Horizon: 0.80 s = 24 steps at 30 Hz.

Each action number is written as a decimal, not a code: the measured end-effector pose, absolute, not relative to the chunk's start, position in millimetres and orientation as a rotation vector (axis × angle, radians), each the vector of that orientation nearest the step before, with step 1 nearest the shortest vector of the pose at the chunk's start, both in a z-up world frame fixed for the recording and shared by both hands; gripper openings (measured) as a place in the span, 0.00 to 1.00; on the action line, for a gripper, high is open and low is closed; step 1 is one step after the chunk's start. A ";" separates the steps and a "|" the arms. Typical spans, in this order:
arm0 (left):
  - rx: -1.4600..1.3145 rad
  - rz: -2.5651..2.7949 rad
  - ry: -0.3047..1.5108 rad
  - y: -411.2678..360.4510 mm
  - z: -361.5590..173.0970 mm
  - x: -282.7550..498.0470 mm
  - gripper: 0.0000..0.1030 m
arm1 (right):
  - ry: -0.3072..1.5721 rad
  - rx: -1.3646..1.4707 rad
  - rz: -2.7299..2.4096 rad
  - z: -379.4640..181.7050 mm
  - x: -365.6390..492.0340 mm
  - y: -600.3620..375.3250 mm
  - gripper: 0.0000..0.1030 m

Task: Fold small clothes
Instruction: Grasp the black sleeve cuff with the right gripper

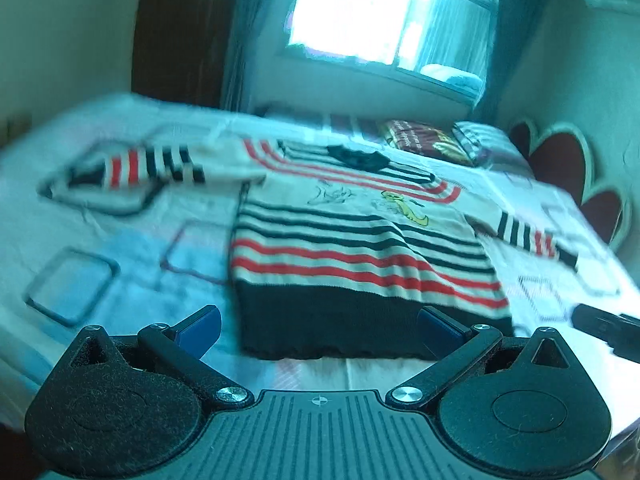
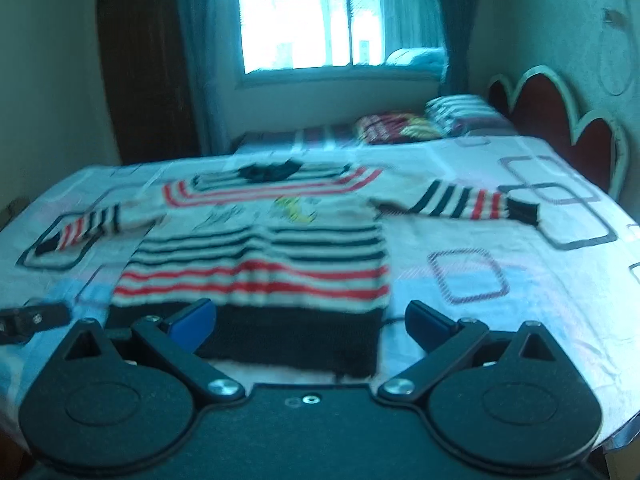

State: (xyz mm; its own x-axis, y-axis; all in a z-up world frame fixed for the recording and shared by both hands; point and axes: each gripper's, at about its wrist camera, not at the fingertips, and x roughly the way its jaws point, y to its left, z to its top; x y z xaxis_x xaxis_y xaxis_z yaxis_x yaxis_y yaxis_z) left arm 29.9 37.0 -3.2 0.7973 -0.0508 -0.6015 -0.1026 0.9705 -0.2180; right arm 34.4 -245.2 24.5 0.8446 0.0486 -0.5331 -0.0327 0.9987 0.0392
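Both views soft with motion blur, so fine detail is lost. Small drawings on the sweater's chest: one yellow shape, the rest unreadable. Lower edge of each view is filled by the gripper's own body, hiding the near edge of the bed.

Room: bright window (image 2: 320, 20) on the far wall, blown out, curtains either side. Dark wooden door or wardrobe (image 2: 148, 68) left of it, can't tell which. Red headboard (image 2: 560, 120) with scalloped pale trim at the right.

Bed (image 2: 500, 248) takes most of both views, pale sheet with outlined rounded squares. Pillows or folded bedding (image 2: 420, 124) piled at the far end near the headboard, too blurred to separate.

Sweater (image 2: 256, 248) lies flat on the sheet, front up, both sleeves spread out sideways, dark hem band nearest the grippers. Stripes red, dark and cream.

Left gripper (image 1: 319, 330): blue fingertips spread wide, nothing between them, just short of the hem's left corner. Right gripper (image 2: 308, 322): also spread wide, empty, hem's right part showing between its tips. Whether either touches the cloth, can't tell. Each gripper shows as a dark sliver at the side edge of the other's view.
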 end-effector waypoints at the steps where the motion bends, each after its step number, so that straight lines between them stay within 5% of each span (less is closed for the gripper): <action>1: -0.248 0.030 0.647 40.8 -6.3 36.1 1.00 | 0.546 0.033 0.025 26.0 38.3 -252.4 0.97; 10: -0.157 0.185 0.512 59.7 -6.7 127.9 1.00 | 0.425 0.138 -0.121 31.6 98.1 -330.0 0.95; 19: -0.168 0.236 0.562 83.6 -29.0 253.5 1.00 | 0.380 0.356 -0.265 0.4 227.3 -441.1 0.90; 20: -0.167 0.237 0.574 84.8 -34.3 264.4 1.00 | 0.390 0.406 -0.283 -9.1 242.9 -456.7 0.79; 21: -0.166 0.241 0.589 86.1 -40.1 276.8 1.00 | 0.406 0.471 -0.296 -19.6 257.7 -474.4 0.45; 22: -0.163 0.244 0.600 86.9 -44.7 286.6 1.00 | 0.436 0.534 -0.315 -31.7 272.1 -490.7 0.31; 24: -0.158 0.249 0.616 89.5 -53.1 306.5 1.00 | 0.468 0.670 -0.360 -55.5 294.4 -521.3 0.37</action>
State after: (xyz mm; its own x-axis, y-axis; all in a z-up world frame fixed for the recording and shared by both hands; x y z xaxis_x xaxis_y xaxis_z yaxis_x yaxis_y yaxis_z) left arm 306.5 89.5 -53.1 0.7877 0.1836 -0.5881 -0.2769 0.9582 -0.0718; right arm 294.4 -521.3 -55.5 0.8368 -0.1674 -0.5212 0.4609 0.7294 0.5056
